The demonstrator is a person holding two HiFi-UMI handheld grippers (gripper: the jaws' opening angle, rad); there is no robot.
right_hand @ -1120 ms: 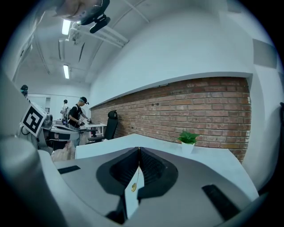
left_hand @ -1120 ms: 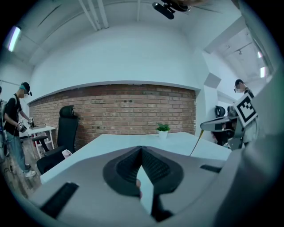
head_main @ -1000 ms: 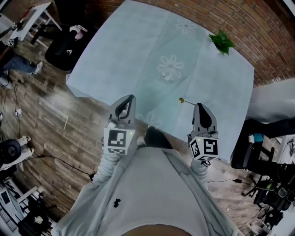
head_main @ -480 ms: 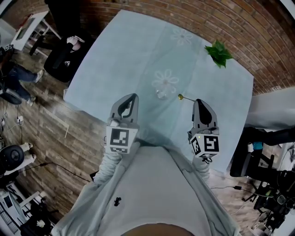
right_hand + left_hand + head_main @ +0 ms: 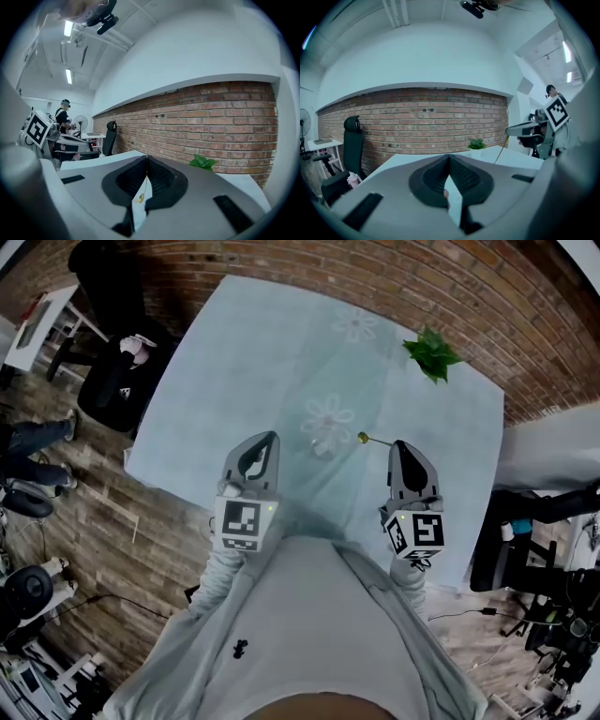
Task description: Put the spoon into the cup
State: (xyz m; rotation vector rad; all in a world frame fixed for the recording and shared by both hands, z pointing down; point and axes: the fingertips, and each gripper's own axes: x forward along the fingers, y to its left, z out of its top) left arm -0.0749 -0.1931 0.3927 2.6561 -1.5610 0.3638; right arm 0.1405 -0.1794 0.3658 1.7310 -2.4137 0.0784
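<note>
A clear glass cup [image 5: 322, 442] stands on the pale blue tablecloth [image 5: 244, 343], beside a flower print. My right gripper [image 5: 398, 445] is shut on a thin gold spoon [image 5: 375, 440], whose small head points left and ends just right of the cup. In the right gripper view the spoon [image 5: 139, 193] hangs pinched between the meeting jaws of the right gripper [image 5: 146, 157]. My left gripper [image 5: 265, 438] hovers left of the cup, over the table's near edge. The left gripper [image 5: 450, 156] has its jaws together with nothing in them. The left gripper view also shows the spoon [image 5: 502, 149].
A small green plant [image 5: 429, 354] sits at the table's far right corner, before the brick wall [image 5: 394, 277]. A black office chair [image 5: 117, 381] stands left of the table, another [image 5: 511, 549] at the right. Wooden floor runs along the table's left side.
Both grippers have advanced over the table's near edge. The cup now sits between their tips, and the spoon's head is closer to it.
</note>
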